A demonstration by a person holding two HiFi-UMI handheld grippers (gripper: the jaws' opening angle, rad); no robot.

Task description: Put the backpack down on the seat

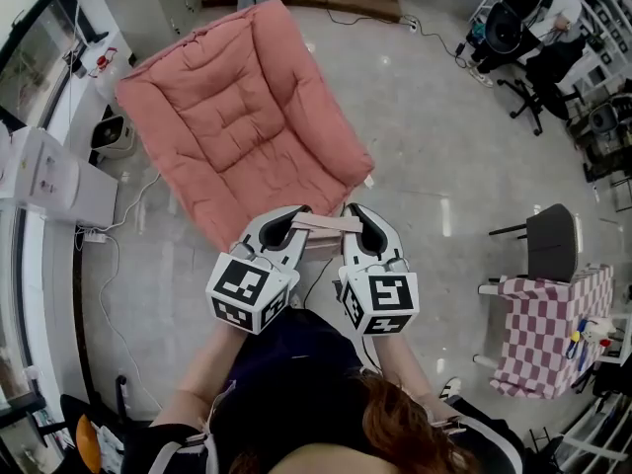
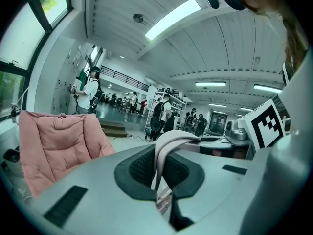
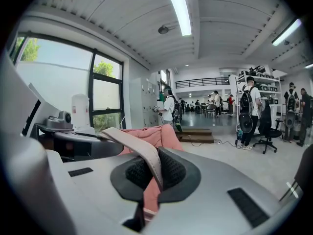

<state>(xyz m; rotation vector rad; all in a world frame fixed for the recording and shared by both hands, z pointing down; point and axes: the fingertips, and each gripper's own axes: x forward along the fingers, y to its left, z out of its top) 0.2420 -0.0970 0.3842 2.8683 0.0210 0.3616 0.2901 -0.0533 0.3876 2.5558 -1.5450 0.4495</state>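
A pale pink backpack strap (image 1: 326, 223) stretches level between my two grippers. In the head view the left gripper (image 1: 292, 217) is shut on its left end and the right gripper (image 1: 357, 215) on its right end. The left gripper view has the strap (image 2: 168, 143) pinched between the dark pads of the left gripper (image 2: 159, 173). From the right gripper (image 3: 148, 177), the strap (image 3: 132, 143) runs off to the left. The bag's body is mostly hidden under the grippers. The seat, a pink padded armchair (image 1: 237, 117), stands just beyond them, and is seen at the left as the armchair (image 2: 54, 146).
A white appliance (image 1: 59, 176) and floor cables (image 1: 109, 265) lie left of the armchair. To the right are a dark chair (image 1: 548, 240) and a checked-cloth table (image 1: 548, 329). A seated person (image 1: 538, 23) is at the far right. Several people stand in the background (image 3: 171, 106).
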